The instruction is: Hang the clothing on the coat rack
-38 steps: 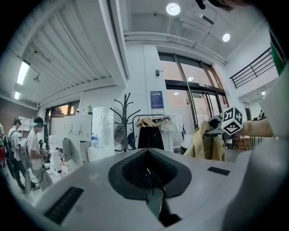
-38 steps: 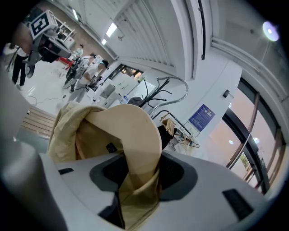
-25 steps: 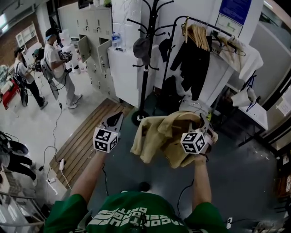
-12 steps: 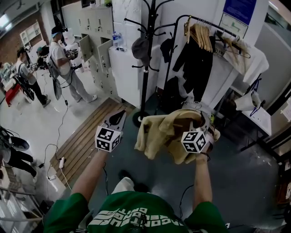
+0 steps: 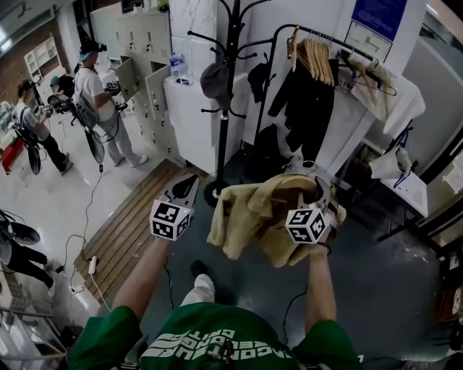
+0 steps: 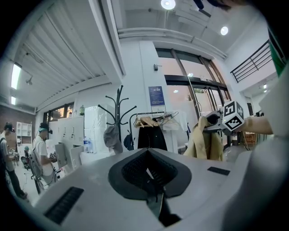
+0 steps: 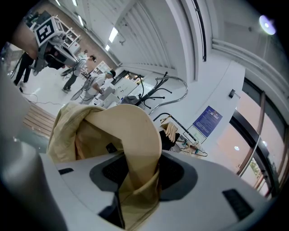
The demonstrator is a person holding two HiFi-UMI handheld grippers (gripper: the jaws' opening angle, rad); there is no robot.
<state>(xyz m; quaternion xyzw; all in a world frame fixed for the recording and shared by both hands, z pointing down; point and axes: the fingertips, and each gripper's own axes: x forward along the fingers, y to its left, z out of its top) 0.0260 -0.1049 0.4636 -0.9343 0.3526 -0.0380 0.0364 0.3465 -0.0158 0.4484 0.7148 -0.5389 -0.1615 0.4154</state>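
Right gripper (image 7: 137,182): jaws clamped on bunched tan fabric jacket (image 5: 249,217), which hangs clear of the floor, in front of tall black metal coat rack (image 5: 223,108), not touching it. Left gripper (image 6: 152,178): jaws together, nothing betw. them.

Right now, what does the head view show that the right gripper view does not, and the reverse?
Head view only: the person's green printed shirt and both bare forearms.

Right gripper view only: the right gripper with its fingers closed on a fold of the tan fabric jacket, and the ceiling strip lights.

Both: the jacket, the black metal coat rack, the left gripper and the blue wall poster.
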